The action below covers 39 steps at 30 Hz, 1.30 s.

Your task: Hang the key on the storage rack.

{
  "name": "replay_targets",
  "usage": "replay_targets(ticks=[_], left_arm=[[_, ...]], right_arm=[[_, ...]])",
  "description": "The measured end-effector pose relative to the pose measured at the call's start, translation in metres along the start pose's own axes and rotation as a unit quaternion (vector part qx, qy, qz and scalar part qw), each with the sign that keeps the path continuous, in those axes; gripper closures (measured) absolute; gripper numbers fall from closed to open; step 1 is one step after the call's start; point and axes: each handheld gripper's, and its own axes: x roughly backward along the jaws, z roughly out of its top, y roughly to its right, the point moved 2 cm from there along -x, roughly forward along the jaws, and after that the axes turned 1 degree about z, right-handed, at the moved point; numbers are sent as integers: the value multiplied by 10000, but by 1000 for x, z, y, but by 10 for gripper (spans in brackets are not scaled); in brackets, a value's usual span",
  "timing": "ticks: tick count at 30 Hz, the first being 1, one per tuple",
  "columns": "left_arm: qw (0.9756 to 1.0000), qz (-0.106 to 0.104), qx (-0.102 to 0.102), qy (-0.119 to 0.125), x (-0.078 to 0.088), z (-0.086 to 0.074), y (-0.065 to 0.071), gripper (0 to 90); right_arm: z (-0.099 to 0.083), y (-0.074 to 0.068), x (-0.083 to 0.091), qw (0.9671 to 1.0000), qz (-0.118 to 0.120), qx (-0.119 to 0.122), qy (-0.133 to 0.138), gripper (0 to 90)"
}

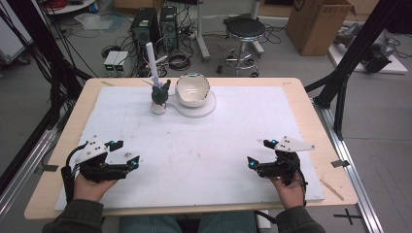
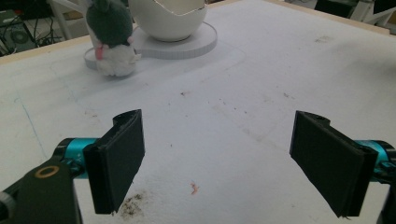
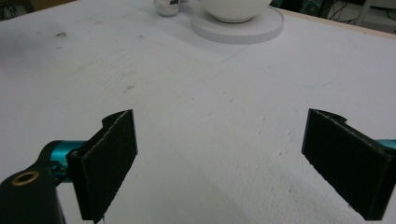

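Left gripper [image 1: 127, 152], black with teal joints and a grey three-cornered plate on top, held low over the near left part of the white foam sheet [image 1: 209, 155], jaws spread wide with nothing between them. In the left gripper view [image 2: 217, 163], the same wide gap, bare stained sheet showing between the two black pads. Right gripper [image 1: 259, 151], of the same build, held low over the near right part of the sheet, jaws likewise wide apart and empty; confirmed in the right gripper view [image 3: 219, 163]. Both grippers pointed inward and forward, well apart from each other, each gripped by a hand coming in from the bottom edge.

Farther out, near the far edge of the sheet: a small dark green and white plush toy [image 1: 160, 96] standing upright, well apart from both grippers. Just beside it on the right, a white broken-eggshell-shaped bowl [image 1: 193, 90], tilted, resting on a flat white round disc [image 1: 206, 109]. Plush toy touching or nearly touching the disc's left rim; exact contact hard to tell. All of it on a pale wooden table [image 1: 311, 121].
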Motion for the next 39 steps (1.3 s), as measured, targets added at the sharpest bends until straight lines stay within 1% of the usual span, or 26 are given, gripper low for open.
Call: replay_targets(ticks=[4, 9, 11, 13, 14, 19, 22, 25, 27, 31, 34, 37, 39], left_arm=[[10000, 16, 19, 23, 3, -2, 1, 185], [10000, 25, -38, 46, 6, -4, 2, 185], [10000, 32, -58, 40, 7, -5, 3, 185], [10000, 28, -35, 28, 7, -7, 4, 185], [10000, 29, -74, 16, 7, -7, 3, 185], [9999, 78, -96, 8, 10, -10, 3, 185], [9999, 93, -72, 19, 11, -13, 2, 185], [9999, 122, -47, 44, 10, -17, 1, 186], [9998, 174, -53, -7, 9, -20, -1, 187], [9997, 219, 55, 29, 10, -23, -4, 187], [9997, 250, 38, 45, 10, -23, -4, 187], [9996, 275, -43, 36, 9, -23, -3, 188], [9996, 268, -48, 50, 9, -23, -2, 190]], right_arm=[[0, 0, -1, 10000, 3, 15, -18, 97], [-1, -1, -2, 10000, 23, 8, -55, 97], [-1, 0, -2, 10000, 27, 43, -57, 97], [-1, -1, -2, 10000, 32, 9, -72, 97], [-2, -1, -2, 10000, 37, 24, -74, 97], [-2, 0, -2, 10000, 38, 18, -68, 97], [-3, 0, -2, 10000, 51, -13, -83, 97], [-4, 1, -3, 9999, 60, 15, -81, 97], [-5, 1, -4, 9999, 70, -19, -133, 97], [-7, 3, -5, 9998, 62, -16, -174, 97], [-8, 4, -6, 9998, 51, -47, -212, 97], [-9, 4, -7, 9997, 51, -59, -242, 97], [-9, 4, -8, 9996, 44, -46, -271, 97]])
